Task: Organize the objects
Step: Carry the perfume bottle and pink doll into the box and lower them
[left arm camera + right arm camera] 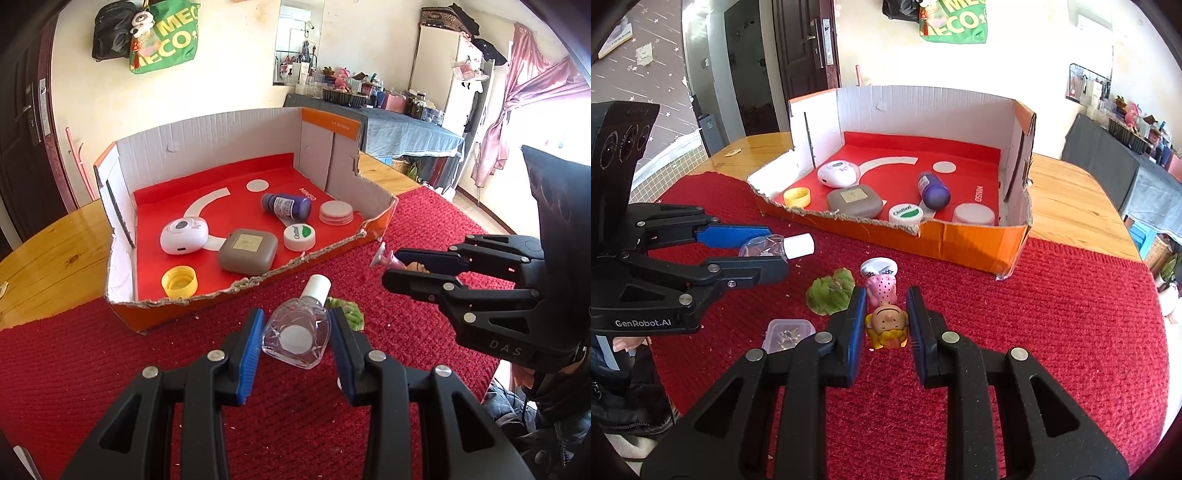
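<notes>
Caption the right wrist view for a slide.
Right gripper holds a small doll above the red mat, facing the box.

The cardboard box [971, 240] has a low, torn near wall, so its red floor can be entered from the near side; its far and side walls stand tall. Inside, free floor lies at the far half, while the white device [837, 174], grey case [854, 201], yellow cap [798, 196] and purple bottle [934, 190] crowd the near half. On the red mat [1052, 314], open room lies to the right; the green leaf [829, 291] and small clear box [788, 334] sit left.
</notes>
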Available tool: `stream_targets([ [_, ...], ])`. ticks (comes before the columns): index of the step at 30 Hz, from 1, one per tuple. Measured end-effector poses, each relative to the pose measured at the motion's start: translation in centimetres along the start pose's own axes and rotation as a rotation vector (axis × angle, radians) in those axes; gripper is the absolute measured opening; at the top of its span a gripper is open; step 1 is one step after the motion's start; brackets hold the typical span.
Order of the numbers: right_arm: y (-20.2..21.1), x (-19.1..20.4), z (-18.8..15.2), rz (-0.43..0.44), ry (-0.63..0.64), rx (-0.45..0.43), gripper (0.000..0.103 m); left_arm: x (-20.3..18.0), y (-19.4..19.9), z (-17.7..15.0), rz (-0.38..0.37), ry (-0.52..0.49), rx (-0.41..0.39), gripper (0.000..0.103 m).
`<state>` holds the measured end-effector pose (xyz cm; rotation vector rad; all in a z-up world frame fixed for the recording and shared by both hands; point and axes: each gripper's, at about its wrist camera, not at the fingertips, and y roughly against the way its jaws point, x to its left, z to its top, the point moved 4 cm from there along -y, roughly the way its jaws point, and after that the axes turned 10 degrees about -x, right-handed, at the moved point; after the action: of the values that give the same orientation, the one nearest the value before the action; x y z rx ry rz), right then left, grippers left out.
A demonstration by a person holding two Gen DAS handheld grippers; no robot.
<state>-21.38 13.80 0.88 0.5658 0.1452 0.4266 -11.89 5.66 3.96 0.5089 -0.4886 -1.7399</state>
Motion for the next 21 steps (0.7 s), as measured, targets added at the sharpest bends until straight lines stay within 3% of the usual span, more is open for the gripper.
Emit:
stream_targets([
  [6,0.9,-0.6,3.7,-0.009,0.007,-0.054,0.021,0.7,0.1,2.9,-0.001,0.000,-0.025,0.038],
  [11,-0.2,-1.1,7.9,-0.031,0.030,-0.052,0.021,1.9,-1.7,5.3,-0.027,0.004,0.005,0.038],
  [15,-2.4,-1.8,10.7,-0.041,0.026,-0.003,0.021,2.9,-4.4,6.6,-0.055,-0.002,0.062,0.038],
  [21,-6.7,-3.4,12.9,-0.139,0.041,0.125,0.021,4.0,-8.1,7.9,-0.094,-0.017,0.147,0.038],
])
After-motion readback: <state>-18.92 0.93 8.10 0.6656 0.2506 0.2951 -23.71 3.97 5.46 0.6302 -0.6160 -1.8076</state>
